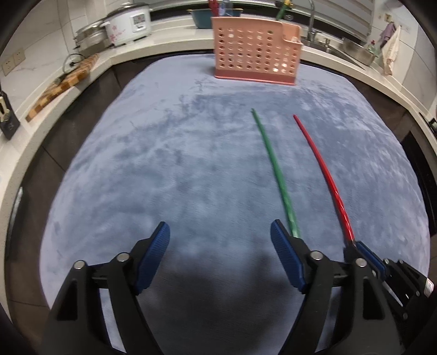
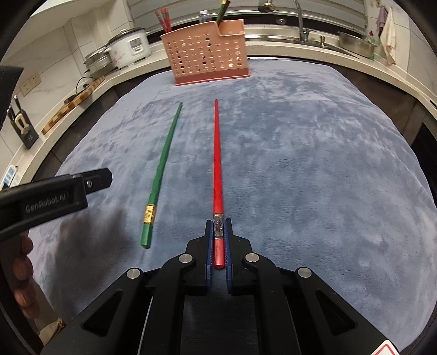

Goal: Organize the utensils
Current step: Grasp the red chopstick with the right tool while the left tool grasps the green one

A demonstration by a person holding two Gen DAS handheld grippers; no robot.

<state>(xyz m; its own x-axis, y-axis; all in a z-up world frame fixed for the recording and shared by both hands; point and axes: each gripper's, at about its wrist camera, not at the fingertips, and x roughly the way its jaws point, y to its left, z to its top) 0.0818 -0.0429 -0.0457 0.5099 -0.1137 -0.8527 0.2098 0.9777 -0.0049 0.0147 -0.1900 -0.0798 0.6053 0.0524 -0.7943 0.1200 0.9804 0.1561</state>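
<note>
A red chopstick (image 2: 217, 163) lies along the grey-blue cloth, and my right gripper (image 2: 218, 226) is shut on its thick end. It also shows in the left wrist view (image 1: 322, 174), held by the right gripper (image 1: 360, 251) at the lower right. A green chopstick (image 2: 161, 174) lies loose on the cloth to the left of the red one. In the left wrist view its thick end (image 1: 275, 169) runs behind my right finger. My left gripper (image 1: 220, 237) is open and empty above the cloth. A pink perforated utensil holder (image 1: 255, 54) stands at the far edge, with red and green chopsticks in it (image 2: 209, 52).
The grey-blue cloth (image 1: 164, 163) covers the table. A white counter curves around it with a rice cooker (image 1: 128, 23), a steel pot (image 2: 97, 61), a wooden cutting board (image 1: 62, 84), and a sink with faucet (image 2: 303, 30) at the right. A teal bowl (image 1: 200, 17) stands behind the holder.
</note>
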